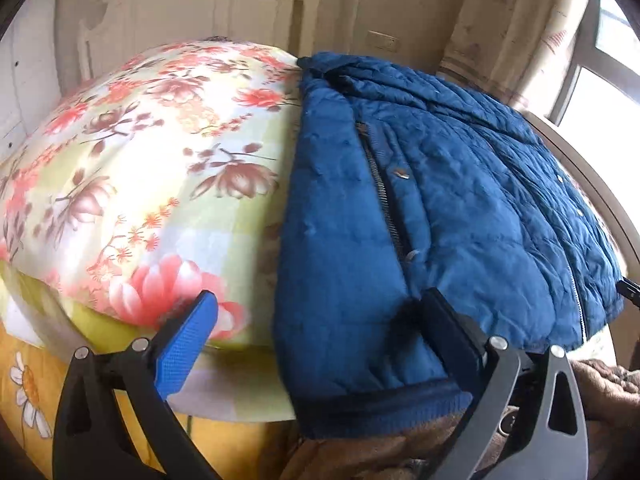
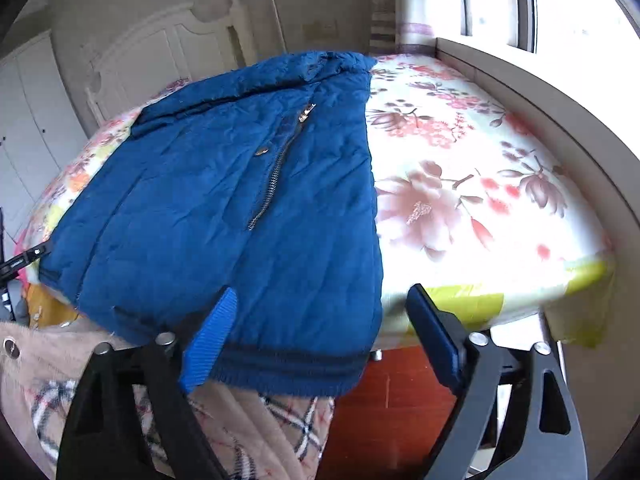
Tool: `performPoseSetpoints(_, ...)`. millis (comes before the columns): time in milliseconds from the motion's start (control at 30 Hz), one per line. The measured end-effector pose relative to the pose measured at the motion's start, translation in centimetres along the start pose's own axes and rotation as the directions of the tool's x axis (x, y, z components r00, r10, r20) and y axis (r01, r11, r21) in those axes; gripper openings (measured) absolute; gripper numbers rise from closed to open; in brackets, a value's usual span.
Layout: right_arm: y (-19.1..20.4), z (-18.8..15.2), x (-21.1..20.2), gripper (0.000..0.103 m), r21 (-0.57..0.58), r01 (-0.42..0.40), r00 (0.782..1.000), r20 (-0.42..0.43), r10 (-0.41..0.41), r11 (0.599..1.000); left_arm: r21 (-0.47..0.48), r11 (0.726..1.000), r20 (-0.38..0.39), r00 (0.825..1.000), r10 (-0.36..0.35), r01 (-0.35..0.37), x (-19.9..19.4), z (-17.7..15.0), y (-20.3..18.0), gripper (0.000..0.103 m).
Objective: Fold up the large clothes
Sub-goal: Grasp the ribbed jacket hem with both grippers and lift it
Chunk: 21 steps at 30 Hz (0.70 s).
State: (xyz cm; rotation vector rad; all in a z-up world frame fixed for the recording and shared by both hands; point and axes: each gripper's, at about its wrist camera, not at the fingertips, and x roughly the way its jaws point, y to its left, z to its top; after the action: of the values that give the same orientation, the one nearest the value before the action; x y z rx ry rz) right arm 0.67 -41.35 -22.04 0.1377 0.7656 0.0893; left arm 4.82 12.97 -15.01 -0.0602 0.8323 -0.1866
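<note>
A blue quilted jacket (image 1: pixel 440 208) lies flat on the floral bed sheet (image 1: pixel 152 152), collar far, ribbed hem hanging over the near edge. It also shows in the right wrist view (image 2: pixel 224 200) with its zipper partly open. My left gripper (image 1: pixel 316 332) is open, its jaws wide apart over the jacket's left hem corner. My right gripper (image 2: pixel 320 332) is open, its jaws wide apart around the jacket's right hem corner. Neither holds the cloth.
A beige plaid-lined garment (image 2: pixel 120 400) lies piled below the bed's near edge. A white headboard (image 1: pixel 192 8) stands at the far end. A window ledge (image 2: pixel 540 92) runs along the bed's right side. A white wardrobe (image 2: pixel 28 128) is at left.
</note>
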Motion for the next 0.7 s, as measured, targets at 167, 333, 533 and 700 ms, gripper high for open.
performPoseSetpoints(167,1.5,-0.5,0.2,0.079,-0.041,0.009,1.000,0.008,-0.009,0.999,0.068,0.996,-0.006,0.998,-0.060,0.061,0.3,-0.3,-3.0,0.098)
performPoseSetpoints(333,1.6,-0.3,0.9,0.078,-0.043,0.001,1.000,0.024,0.000,0.999,0.059,0.998,-0.010,0.999,-0.032,0.032,1.4,0.3,-3.0,0.098)
performPoseSetpoints(533,2.3,0.4,1.1,0.060,-0.068,-0.024,0.999,0.020,0.026,0.997,0.045,0.997,-0.021,0.998,-0.059,0.060,0.6,0.4,-2.2,0.071)
performPoseSetpoints(700,2.7,0.7,2.3,0.066,-0.051,0.019,0.997,0.082,-0.014,0.999,0.041,0.999,-0.019,0.999,-0.031,0.032,0.6,0.4,-1.8,0.081)
